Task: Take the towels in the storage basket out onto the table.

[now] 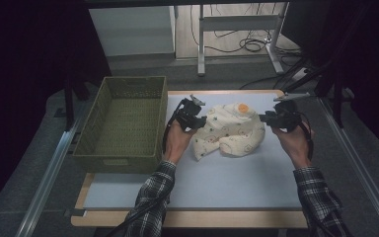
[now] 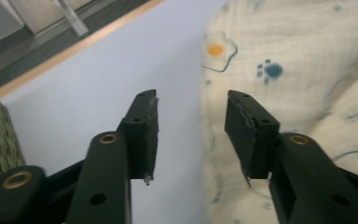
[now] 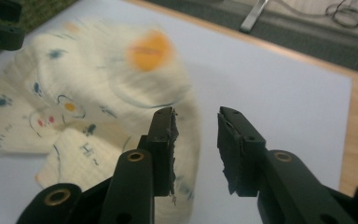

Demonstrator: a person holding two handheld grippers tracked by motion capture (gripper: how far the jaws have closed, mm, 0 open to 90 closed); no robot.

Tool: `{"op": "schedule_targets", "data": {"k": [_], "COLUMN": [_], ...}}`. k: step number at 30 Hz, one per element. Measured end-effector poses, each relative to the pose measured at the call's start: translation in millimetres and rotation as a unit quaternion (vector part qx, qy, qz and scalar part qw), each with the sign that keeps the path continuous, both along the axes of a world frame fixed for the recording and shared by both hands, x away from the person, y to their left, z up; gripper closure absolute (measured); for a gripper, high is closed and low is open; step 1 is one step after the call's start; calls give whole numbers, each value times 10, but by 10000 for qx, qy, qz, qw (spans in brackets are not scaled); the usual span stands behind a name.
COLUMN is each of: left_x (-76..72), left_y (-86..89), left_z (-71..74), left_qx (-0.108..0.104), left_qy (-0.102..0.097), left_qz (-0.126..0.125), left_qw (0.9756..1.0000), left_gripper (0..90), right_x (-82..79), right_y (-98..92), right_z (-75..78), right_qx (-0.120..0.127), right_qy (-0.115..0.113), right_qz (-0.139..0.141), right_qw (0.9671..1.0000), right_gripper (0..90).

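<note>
The only lettering that can be made out stands on the cream printed cloth (image 3: 98, 98): in the right gripper view, small dark marks on a lower fold look like "Hi", and similar marks sit near its left edge, too blurred to be sure. The rest of its print is pictures: fried eggs, paw prints, small faces.

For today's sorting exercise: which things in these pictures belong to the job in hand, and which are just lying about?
Part of the job:
- cloth, crumpled on the mat
- left gripper, jaws open beside the cloth
- right gripper, jaws open beside the cloth
- basket, probably, standing empty next to the mat

Just lying about:
- cables on the floor
- metal frame behind the table
</note>
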State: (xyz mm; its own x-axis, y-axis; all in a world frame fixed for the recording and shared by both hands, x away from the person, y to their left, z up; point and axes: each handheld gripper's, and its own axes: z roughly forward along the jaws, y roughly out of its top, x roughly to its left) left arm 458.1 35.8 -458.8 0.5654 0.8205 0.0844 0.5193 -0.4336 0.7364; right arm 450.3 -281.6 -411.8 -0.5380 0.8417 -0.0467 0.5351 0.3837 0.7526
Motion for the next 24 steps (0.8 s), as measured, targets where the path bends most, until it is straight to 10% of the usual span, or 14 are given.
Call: {"op": "schedule_targets", "data": {"k": [13,19,24], "left_x": [-634,-791,-792], "left_y": [117,151,199], "left_z": [-343,-501,-681], "left_qx": [-393,-427,-499], "left_qy": [-89,-29,285], "left_qz": [-293,-237,-208], "left_qw": [9988,9988,9981], "left_gripper": [385,284,344], "right_x": [-456,-482,-401], "right_y": [321,702,947], "right_z": [-544,-786,-989], "right_qx": [286,368,139], "right_qy": [529,704,680], "right_qz": [1077,1507,1433], "right_qw": [9924,9854,9872], "right_gripper": [631,594,534]}}
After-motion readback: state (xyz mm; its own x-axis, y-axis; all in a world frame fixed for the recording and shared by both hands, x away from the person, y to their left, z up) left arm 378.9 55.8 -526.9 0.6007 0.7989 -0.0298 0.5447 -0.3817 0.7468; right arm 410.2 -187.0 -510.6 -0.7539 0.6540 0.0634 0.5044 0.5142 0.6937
